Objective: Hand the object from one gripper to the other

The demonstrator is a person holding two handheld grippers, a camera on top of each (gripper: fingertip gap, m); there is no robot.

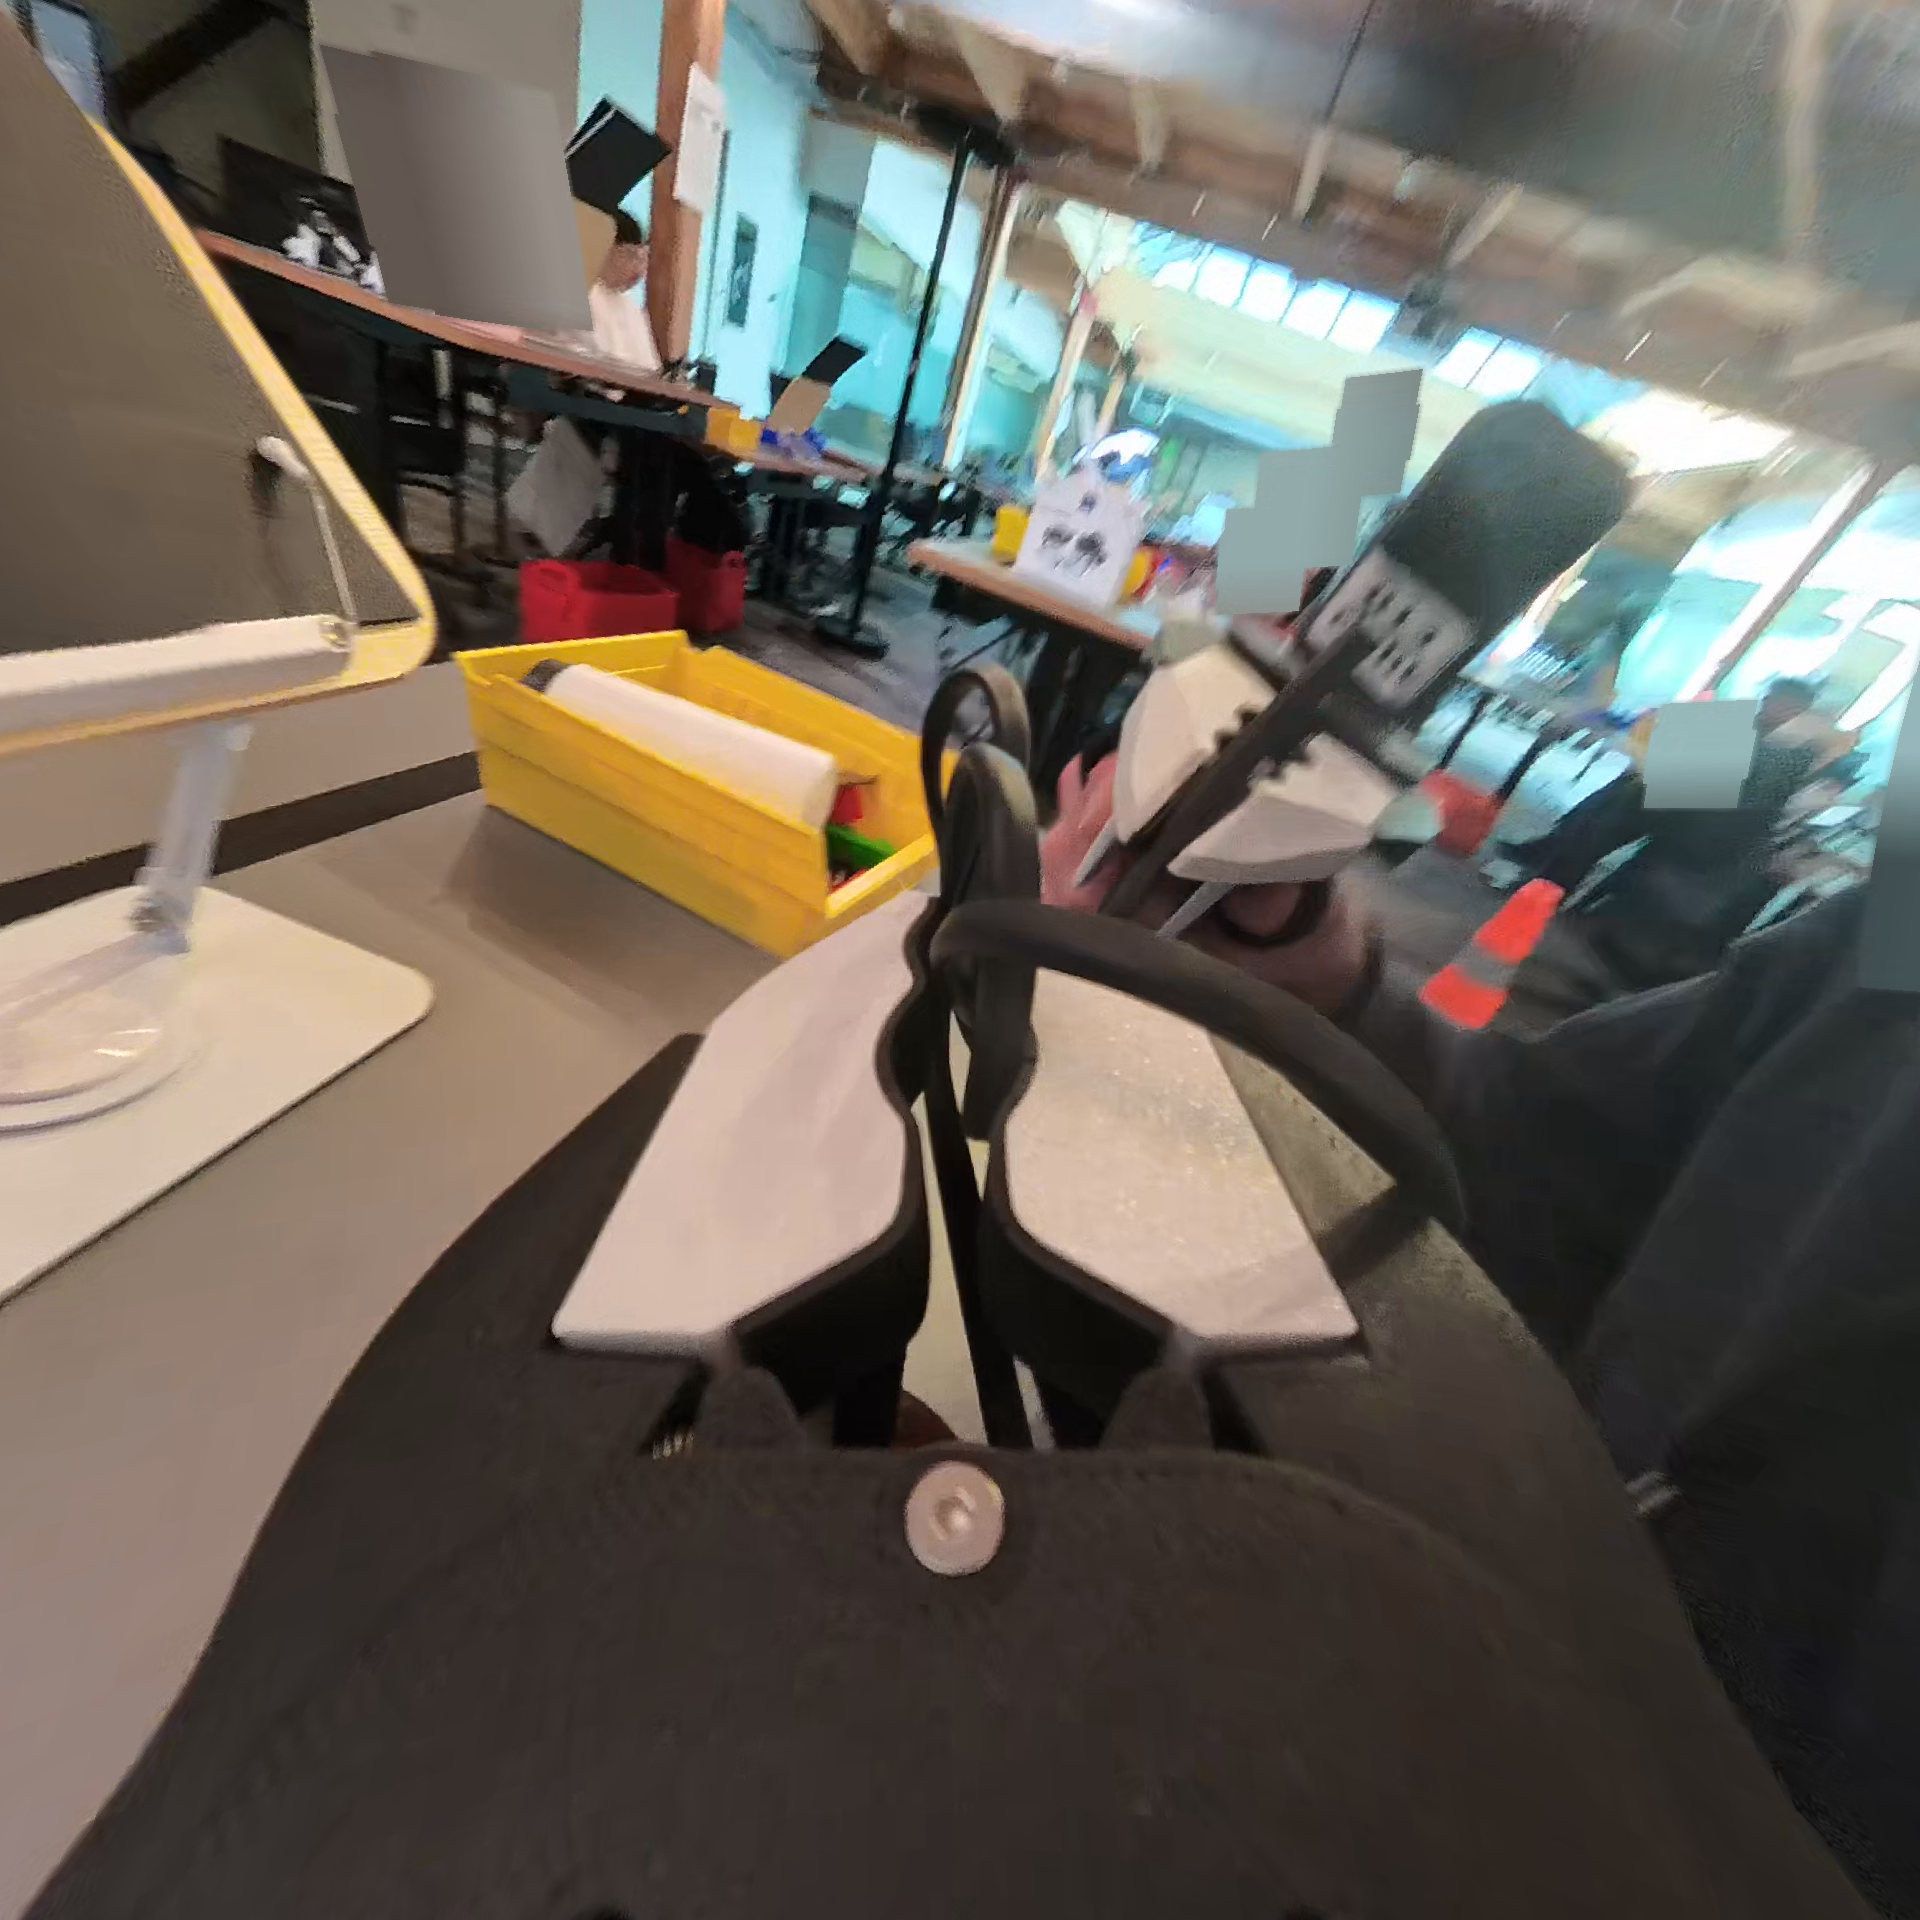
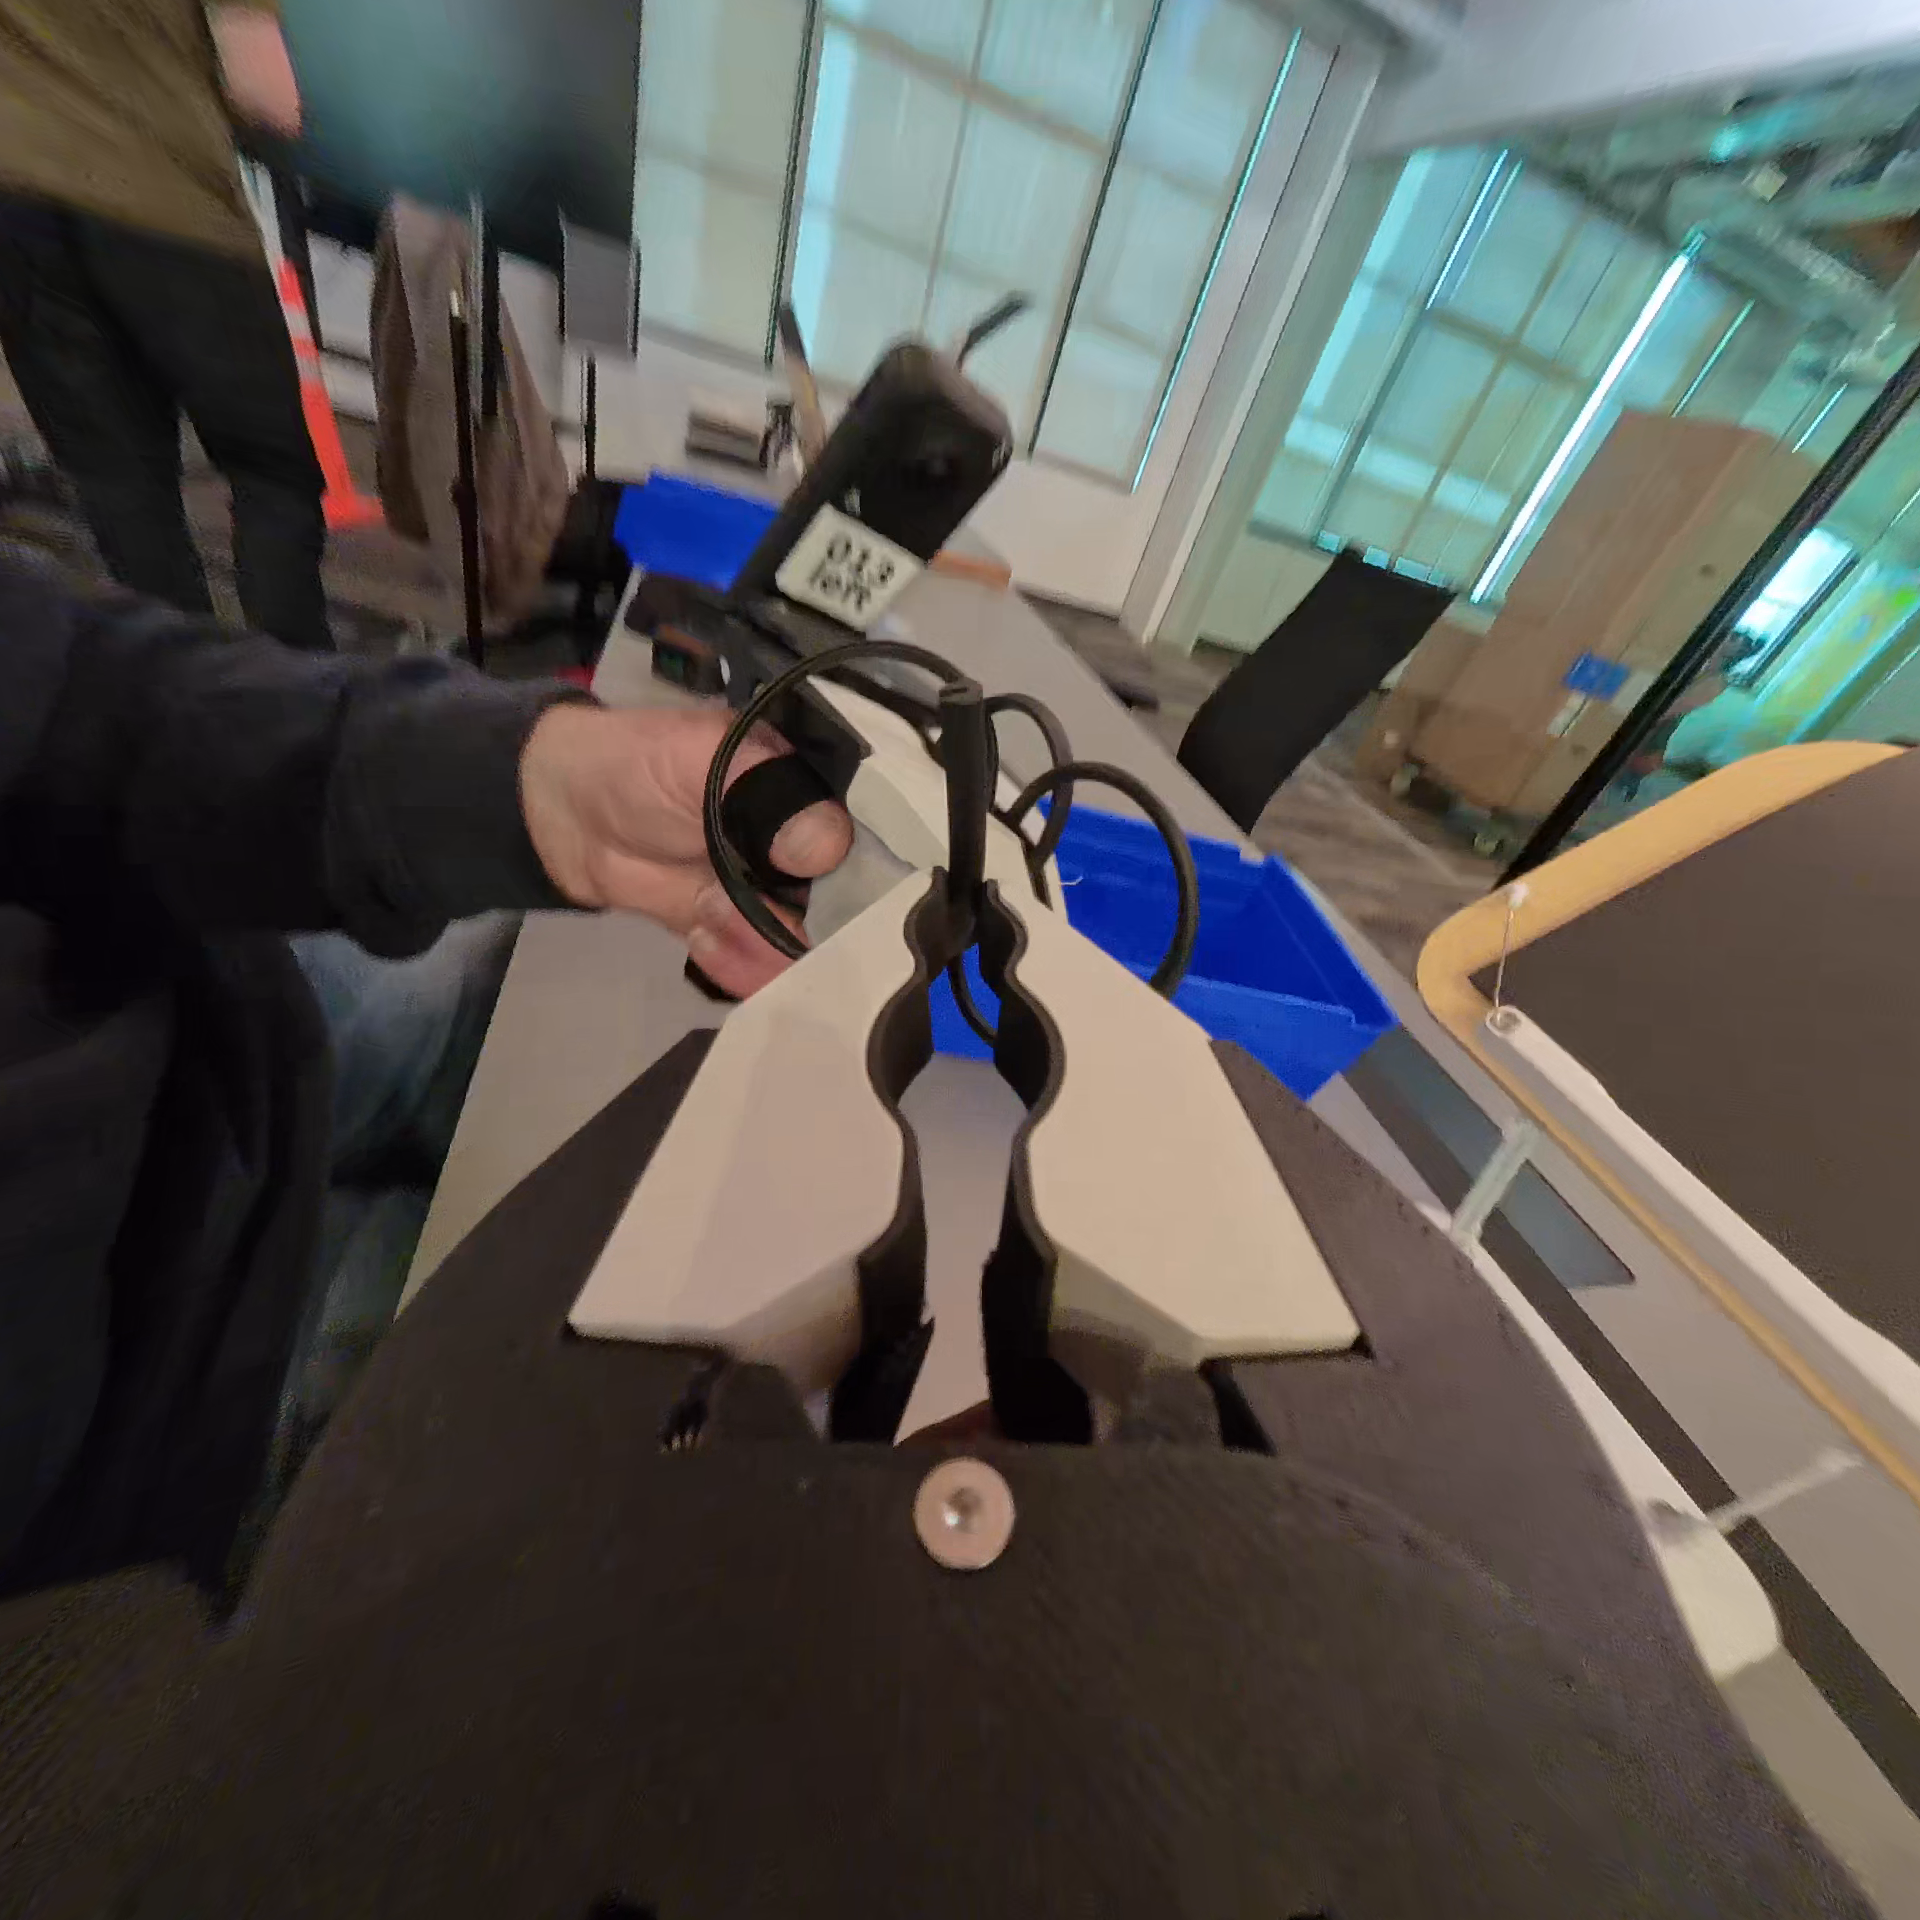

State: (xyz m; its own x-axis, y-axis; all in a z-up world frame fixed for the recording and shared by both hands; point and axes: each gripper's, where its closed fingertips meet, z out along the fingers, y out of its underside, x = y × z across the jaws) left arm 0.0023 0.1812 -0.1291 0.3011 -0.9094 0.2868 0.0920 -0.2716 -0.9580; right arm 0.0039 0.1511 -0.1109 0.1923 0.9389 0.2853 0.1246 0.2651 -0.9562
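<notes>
Open workshop w/ big windows behind; grey worktop (image 1: pixel 582 997) under you, yellow bin (image 1: pixel 717 831) on it in the left wrist view, blue bin (image 2: pixel 1247 966) in the right wrist view.

The object is a black wire piece (image 1: pixel 987 831) (image 2: pixel 961 790): thin straight stem w/ several round loops curling off it, all matte black. It sits in the air above the worktop, between your two tools.

Your left tongs (image 1: pixel 951 997) are pinched together on the stem, loops sticking out past the tips. Your right tongs (image 2: pixel 961 904) are closed at the tips on the same stem, wider gap further back. So both grip it at once.

In the left wrist view the far tool is blurred; your hand (image 1: pixel 1278 925) behind it is mostly covered. In the right wrist view your other hand (image 2: pixel 665 821) hides part of one loop. Can't count the loops for sure: they overlap.
</notes>
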